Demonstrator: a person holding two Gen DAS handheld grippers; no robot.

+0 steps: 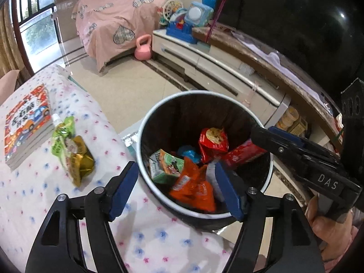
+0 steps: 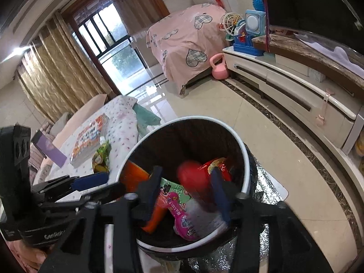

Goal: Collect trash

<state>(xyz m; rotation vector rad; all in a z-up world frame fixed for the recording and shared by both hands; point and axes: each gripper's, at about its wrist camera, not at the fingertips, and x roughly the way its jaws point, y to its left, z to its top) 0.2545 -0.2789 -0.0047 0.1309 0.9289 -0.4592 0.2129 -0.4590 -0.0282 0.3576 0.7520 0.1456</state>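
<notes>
A round black trash bin (image 1: pixel 147 122) with a white rim stands on the floor beside the table and holds several snack wrappers. It also shows in the right wrist view (image 2: pixel 245 159). My left gripper (image 1: pixel 175 188) is open and empty over the bin's near rim. An orange wrapper (image 1: pixel 193 186) lies blurred between its fingers inside the bin. My right gripper (image 2: pixel 186 193) is open above the bin; a blurred red wrapper (image 2: pixel 193 179) is in the air between its fingers. A green pouch and gold wrapper (image 1: pixel 70 150) lie on the flowered tablecloth (image 1: pixel 34 193).
A stack of picture books (image 1: pixel 27 122) lies on the table's left side. A low white TV cabinet (image 1: pixel 216 68) with toys runs along the right. A pink-covered sofa (image 1: pixel 113 18) and a pink kettlebell (image 1: pixel 142 50) stand at the back.
</notes>
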